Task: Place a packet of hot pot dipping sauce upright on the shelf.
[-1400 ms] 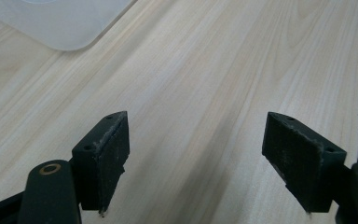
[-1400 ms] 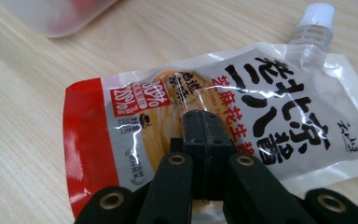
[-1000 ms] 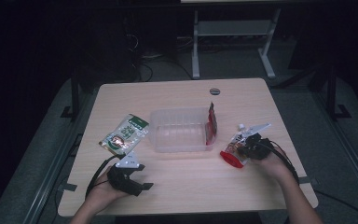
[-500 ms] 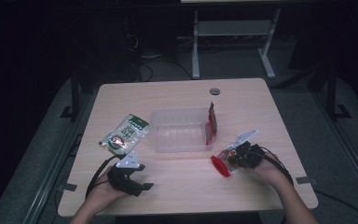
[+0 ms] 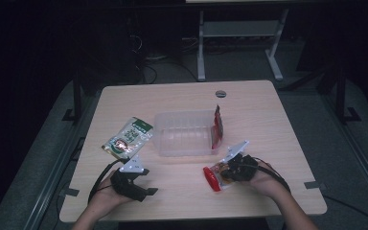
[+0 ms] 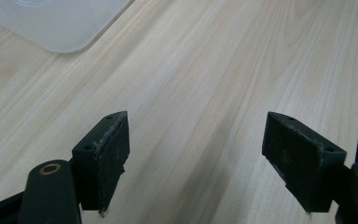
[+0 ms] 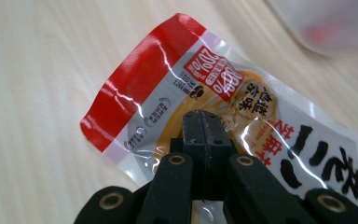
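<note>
- Since the earlier high-view frames, your right gripper (image 5: 226, 173) has carried the red-topped, clear plastic snack pouch with an orange filling (image 5: 216, 175) leftward and a little down the frame, from beside the box's right end to the lower centre-right of the table; your left gripper (image 5: 141, 188) has kept its place at the lower left.
- Your right gripper's jaws are clenched on the pouch: in the right gripper view the two black fingers (image 7: 204, 135) meet flat together at bottom centre, pinching the pouch (image 7: 168, 93) near its lower edge.
- From that pinch the pouch spreads up and left to its red band and runs off the lower right corner of the frame; black lettering and a red label show on its face.
- Your left gripper's jaws stand released and wide apart in the left gripper view (image 6: 200, 163), one black pad (image 6: 107, 158) at lower left, the other at lower right, with bare wood between them.
- Just above the pouch in the high view sits the clear rectangular plastic box (image 5: 184, 138), at the table's centre; its rounded corner shows in the upper left of the left gripper view (image 6: 60, 28).
- A dark red packet (image 5: 217, 127) stands on edge against the right end of that box.
- A green and white snack packet (image 5: 128, 137) lies flat to the left of the box, above your left gripper.
- All of it rests on the pale wooden table (image 5: 278, 134).
</note>
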Action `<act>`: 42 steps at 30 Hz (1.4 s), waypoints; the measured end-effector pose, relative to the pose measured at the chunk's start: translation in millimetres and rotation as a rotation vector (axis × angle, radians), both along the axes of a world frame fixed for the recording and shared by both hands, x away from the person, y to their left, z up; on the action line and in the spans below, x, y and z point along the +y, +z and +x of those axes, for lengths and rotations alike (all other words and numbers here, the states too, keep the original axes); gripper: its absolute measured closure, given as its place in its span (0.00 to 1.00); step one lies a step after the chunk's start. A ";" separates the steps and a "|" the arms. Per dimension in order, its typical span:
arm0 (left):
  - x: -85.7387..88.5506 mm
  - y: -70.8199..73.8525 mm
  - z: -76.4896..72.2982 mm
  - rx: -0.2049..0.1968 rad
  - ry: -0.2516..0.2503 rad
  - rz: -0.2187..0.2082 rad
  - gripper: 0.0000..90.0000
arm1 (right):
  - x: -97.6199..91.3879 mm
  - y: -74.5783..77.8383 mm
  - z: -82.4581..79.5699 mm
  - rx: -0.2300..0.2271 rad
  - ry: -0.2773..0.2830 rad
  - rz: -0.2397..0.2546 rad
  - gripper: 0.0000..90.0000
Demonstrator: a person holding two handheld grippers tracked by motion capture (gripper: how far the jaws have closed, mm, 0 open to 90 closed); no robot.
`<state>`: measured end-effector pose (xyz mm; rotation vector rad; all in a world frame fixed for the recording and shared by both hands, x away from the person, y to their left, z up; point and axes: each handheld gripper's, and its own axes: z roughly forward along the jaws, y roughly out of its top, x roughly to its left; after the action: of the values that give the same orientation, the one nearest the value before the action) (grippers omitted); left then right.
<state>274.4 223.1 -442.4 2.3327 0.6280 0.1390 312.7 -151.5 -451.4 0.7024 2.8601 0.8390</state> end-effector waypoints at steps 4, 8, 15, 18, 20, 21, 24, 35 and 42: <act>-1.1 0.1 -0.6 0.002 0.002 -0.007 0.25 | 13.4 -0.9 -4.2 0.017 0.035 0.026 1.00; -1.3 0.5 -0.1 -0.001 -0.009 0.005 0.25 | 26.8 -1.1 -9.0 0.019 0.078 0.033 1.00; -4.6 1.7 -1.0 -0.004 -0.018 0.002 0.25 | 36.5 0.4 -12.9 0.012 0.113 0.038 1.00; -9.8 3.3 -0.9 -0.004 -0.034 -0.008 0.26 | 28.3 6.0 -13.9 0.018 0.098 0.061 1.00; -16.1 4.6 -0.9 -0.007 -0.044 -0.008 0.27 | 20.2 10.1 -14.2 0.022 0.074 0.082 1.00; -19.7 5.4 -0.4 -0.009 -0.058 -0.008 0.28 | 15.0 12.5 -15.4 0.021 0.055 0.092 0.97; -34.7 8.5 -1.1 -0.006 -0.089 -0.019 0.32 | -3.1 19.4 -19.9 0.049 -0.023 0.131 0.88; -93.3 17.2 8.4 -0.012 -0.193 -0.020 0.83 | -61.9 20.6 -21.8 0.069 -0.218 0.174 0.59; -122.6 12.3 20.5 -0.026 -0.228 0.036 1.00 | -80.8 15.3 -13.3 0.100 -0.302 0.176 0.48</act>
<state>294.9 100.4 -430.1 2.4136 0.3462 0.0761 299.3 -232.4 -436.1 1.1912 2.6835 1.0386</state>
